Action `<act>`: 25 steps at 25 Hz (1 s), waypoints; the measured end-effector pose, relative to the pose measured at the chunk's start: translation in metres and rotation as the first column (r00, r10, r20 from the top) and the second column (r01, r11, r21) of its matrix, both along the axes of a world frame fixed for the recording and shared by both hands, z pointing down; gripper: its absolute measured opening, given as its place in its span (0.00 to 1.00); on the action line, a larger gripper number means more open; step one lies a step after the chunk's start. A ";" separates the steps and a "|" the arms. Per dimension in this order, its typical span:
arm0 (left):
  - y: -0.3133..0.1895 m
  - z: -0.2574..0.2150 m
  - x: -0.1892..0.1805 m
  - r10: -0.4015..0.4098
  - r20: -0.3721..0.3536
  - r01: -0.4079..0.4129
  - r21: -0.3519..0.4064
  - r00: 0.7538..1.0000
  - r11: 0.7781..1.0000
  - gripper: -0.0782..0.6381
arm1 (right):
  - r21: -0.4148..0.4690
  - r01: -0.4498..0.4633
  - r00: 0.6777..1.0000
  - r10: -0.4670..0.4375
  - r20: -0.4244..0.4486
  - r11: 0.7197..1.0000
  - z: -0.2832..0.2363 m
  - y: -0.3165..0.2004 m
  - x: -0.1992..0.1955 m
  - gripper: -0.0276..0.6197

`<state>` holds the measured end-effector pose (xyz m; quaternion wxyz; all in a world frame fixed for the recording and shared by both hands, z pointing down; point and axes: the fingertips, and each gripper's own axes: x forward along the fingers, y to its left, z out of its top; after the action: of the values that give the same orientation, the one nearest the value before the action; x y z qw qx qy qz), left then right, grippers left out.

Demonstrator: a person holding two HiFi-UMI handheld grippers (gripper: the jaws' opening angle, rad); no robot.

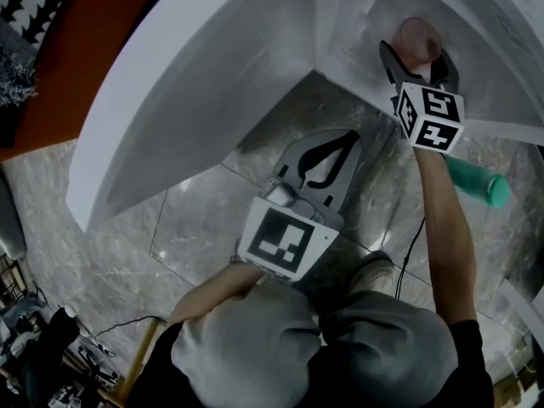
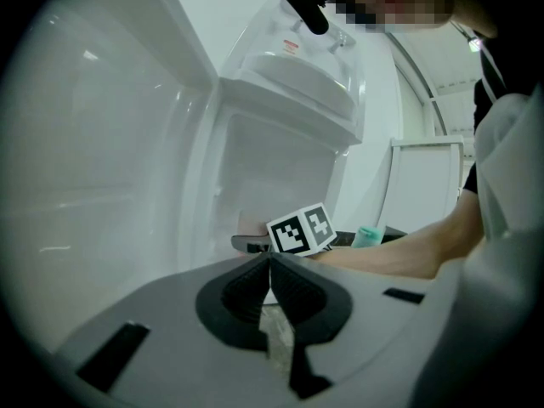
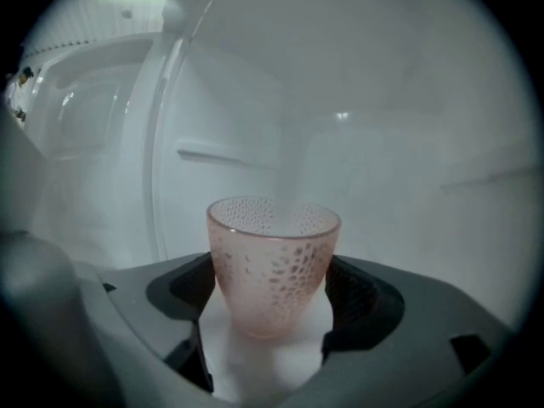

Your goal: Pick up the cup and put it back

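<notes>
Well, from the head view the right tongs (image 1: 416, 53) reach into the open white fridge (image 1: 212, 83), with the pink cup (image 1: 416, 39) between them on the fridge's inner ledge. Their marker cube (image 1: 429, 117) sits just outside the fridge opening, and a teal handle (image 1: 478, 183) juts out behind it. The left tongs (image 1: 325, 161) hang outside the fridge, low over the marble floor (image 1: 170, 219), and nothing is held in them.

From the left gripper view, the left tongs (image 2: 270, 262) are pressed together, tip to tip. Past them stand the fridge (image 2: 280, 134) and the other gripper's marker cube (image 2: 302, 228) at its opening.

From the right gripper view, the right tongs (image 3: 272, 291) are clamped on the cup (image 3: 272, 262), one dark pad against each side. The cup stands upright inside the fridge, above a white surface; whether its base touches that, I cannot tell.
</notes>
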<state>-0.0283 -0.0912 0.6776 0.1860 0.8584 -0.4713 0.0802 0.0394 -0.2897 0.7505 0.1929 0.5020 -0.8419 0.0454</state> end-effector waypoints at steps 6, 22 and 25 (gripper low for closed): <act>0.001 -0.001 -0.001 0.004 0.007 -0.004 0.003 1.000 1.000 0.13 | -0.024 -0.032 0.992 0.034 0.121 0.999 -0.015 0.016 0.006 0.69; 0.002 -0.023 -0.016 -0.086 0.001 0.086 0.056 0.996 0.995 0.13 | 0.029 0.019 0.969 -0.025 0.244 0.999 -0.100 0.123 0.023 0.68; 0.003 -0.027 -0.014 -0.081 -0.006 0.081 0.066 0.997 0.994 0.13 | 0.046 0.009 0.964 -0.021 0.264 0.999 -0.116 0.146 0.030 0.58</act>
<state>-0.0422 -0.0881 0.6505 0.1614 0.8443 -0.5079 0.0554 0.0691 -0.1437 0.6344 0.0679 0.4891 -0.8647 0.0919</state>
